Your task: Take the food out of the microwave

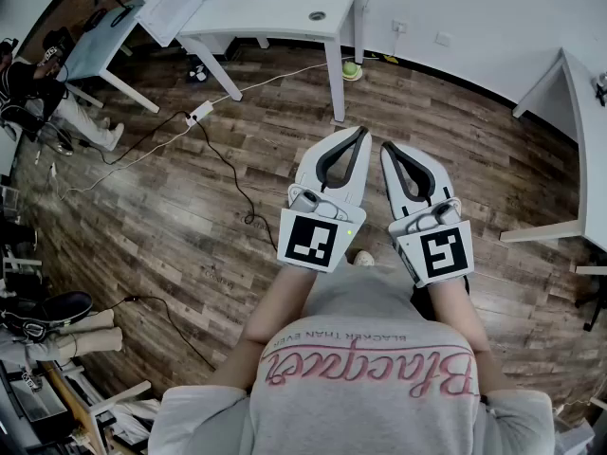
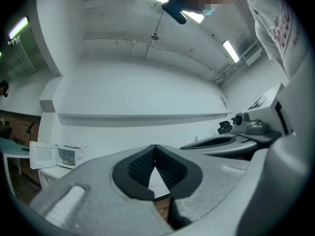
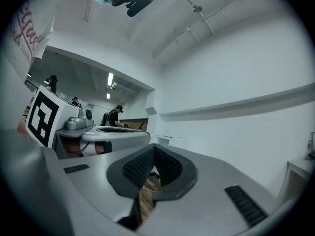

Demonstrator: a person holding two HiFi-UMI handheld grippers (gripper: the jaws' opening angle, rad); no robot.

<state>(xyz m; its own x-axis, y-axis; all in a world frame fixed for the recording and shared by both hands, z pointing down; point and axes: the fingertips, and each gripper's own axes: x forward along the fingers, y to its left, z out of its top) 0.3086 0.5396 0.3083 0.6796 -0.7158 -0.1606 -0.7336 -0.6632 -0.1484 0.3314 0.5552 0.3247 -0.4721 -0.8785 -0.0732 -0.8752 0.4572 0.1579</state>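
Observation:
In the left gripper view a white microwave stands far off at the left on a white table, its door swung open, with a yellowish dish of food inside. My left gripper and right gripper are held side by side at waist height over the wooden floor, pointing toward the white table. Both are far from the microwave. The left gripper is shut with nothing between its pads. Likewise the right gripper has its tips together and holds nothing.
Cables and a power strip lie on the wooden floor ahead at the left. Another white table stands at the right. A seated person and shoes are at the left edge. A green object sits by the table leg.

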